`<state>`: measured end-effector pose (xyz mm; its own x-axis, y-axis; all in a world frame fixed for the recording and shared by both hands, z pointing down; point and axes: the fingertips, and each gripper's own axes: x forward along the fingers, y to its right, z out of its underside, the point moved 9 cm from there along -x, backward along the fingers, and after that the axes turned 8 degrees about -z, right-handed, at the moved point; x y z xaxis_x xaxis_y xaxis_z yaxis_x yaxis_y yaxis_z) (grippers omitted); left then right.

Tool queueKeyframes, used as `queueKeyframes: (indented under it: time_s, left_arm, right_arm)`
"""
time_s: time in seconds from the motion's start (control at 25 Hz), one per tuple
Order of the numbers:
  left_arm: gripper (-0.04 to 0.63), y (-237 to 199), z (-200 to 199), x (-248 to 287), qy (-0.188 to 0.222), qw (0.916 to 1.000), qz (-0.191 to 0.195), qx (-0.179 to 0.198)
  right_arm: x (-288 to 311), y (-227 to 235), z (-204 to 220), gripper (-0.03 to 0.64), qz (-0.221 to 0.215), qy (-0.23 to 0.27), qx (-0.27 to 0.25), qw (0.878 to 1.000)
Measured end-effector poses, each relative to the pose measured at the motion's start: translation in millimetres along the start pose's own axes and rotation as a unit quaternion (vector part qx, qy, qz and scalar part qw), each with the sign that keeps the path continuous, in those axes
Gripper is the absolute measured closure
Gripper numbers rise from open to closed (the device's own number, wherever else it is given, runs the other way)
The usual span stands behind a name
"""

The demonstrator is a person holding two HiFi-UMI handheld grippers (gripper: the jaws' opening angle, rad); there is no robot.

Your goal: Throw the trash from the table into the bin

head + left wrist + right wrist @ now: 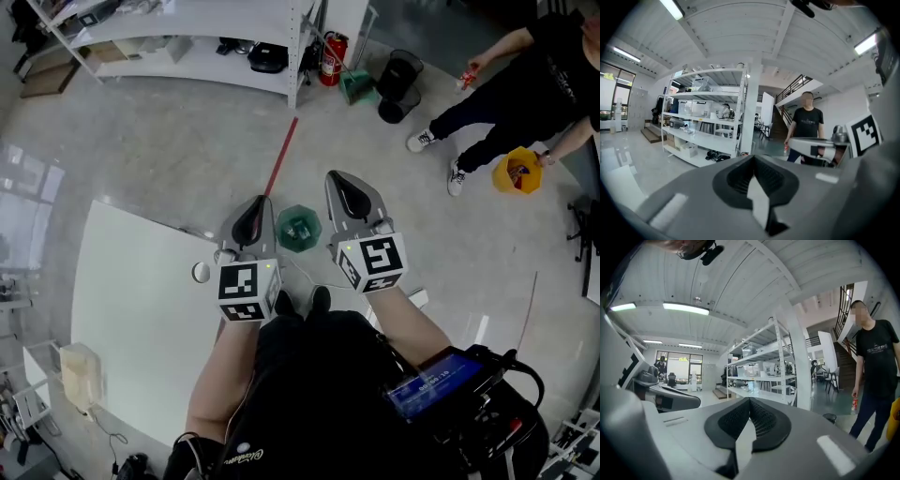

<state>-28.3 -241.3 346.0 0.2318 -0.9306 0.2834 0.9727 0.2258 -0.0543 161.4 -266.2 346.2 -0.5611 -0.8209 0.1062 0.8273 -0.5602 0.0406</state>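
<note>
Head view looks steeply down on a pale grey floor point(159, 150). A white table point(131, 309) fills the lower left, and long white shelving point(187, 37) runs across the top. A second person in black point(525, 75) stands at the upper right.

The left gripper point(255, 206) and right gripper point(339, 184) are side by side in mid-picture, both pointing away from the wearer. In the left gripper view and the right gripper view alike, the black pads are pressed together with nothing between them, and both look out level across the room.

The green bin point(299, 229) stands upright on the floor between the two grippers, just off the table's near corner. Its mouth faces straight up, and something small lies inside that is too small to make out. A small round white item point(202, 272) lies at the table's edge beside the left gripper; being round, it shows no long axis.
</note>
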Motion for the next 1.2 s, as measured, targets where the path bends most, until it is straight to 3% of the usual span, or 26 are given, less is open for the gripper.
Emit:
queueKeyframes:
  time_s: [0.32,1.2]
  left_arm:
    - [0.588,10,-20,-12,0.029,0.9995,0.005,0.008]
    - [0.588,8,-23,-21,0.028,0.9993,0.017,0.016]
  right_arm:
    - [-17,-6,-24,0.617,-0.010,0.021,-0.008,1.000]
    - [-19,-22,-35,0.618,-0.022,-0.003,-0.021,1.000]
